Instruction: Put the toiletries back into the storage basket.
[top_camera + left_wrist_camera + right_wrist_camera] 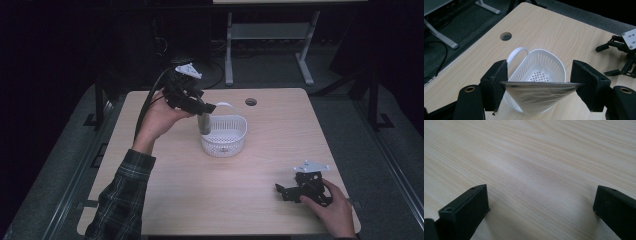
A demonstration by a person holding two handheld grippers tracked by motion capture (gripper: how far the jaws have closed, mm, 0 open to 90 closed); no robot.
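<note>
Materials check: wood-look top, plastic basket, foil-like pouch.
Table (260, 200): pale wood-grain laminate, smooth, matt with faint sheen. Basket (227, 137): white perforated plastic, semi-gloss, smooth. Pouch (537, 96) in the left gripper (539, 82): silvery, foil-like, slightly crinkled, satin finish. Both gripper bodies: matt black plastic; pads (499, 82) look rough, foam-like. Right gripper (541, 210) jaws likewise. Sleeve (122, 200): plaid woven cloth.

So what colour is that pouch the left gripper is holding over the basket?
Silver-grey, foil-like, with a dark top edge. The pouch shows best in the left gripper view.
</note>
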